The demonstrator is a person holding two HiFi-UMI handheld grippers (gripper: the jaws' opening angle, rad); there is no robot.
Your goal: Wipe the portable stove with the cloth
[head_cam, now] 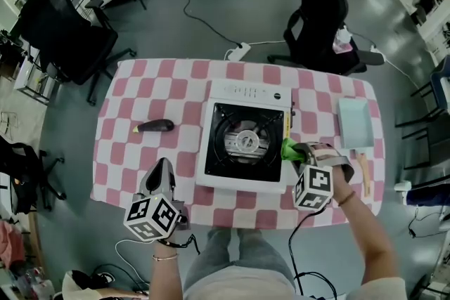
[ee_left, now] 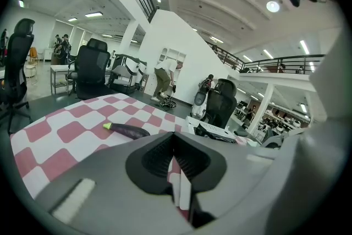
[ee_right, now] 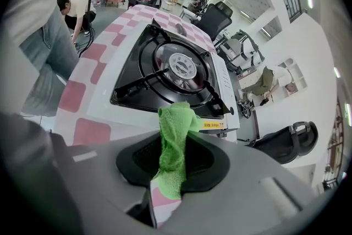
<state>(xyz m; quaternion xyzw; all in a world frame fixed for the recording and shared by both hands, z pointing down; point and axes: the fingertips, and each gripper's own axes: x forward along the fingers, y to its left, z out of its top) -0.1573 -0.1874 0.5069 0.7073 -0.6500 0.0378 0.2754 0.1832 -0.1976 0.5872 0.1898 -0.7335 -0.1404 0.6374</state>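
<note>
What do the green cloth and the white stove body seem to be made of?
The cloth, pinched in the right gripper, looks like microfibre or terry: fuzzy, looped, matte surface. The stove body looks like white painted metal, smooth with a slight sheen; plastic cannot be excluded.

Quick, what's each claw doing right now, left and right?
Left claw: closed, nothing in it.
Right claw: closed on the green cloth.
</note>
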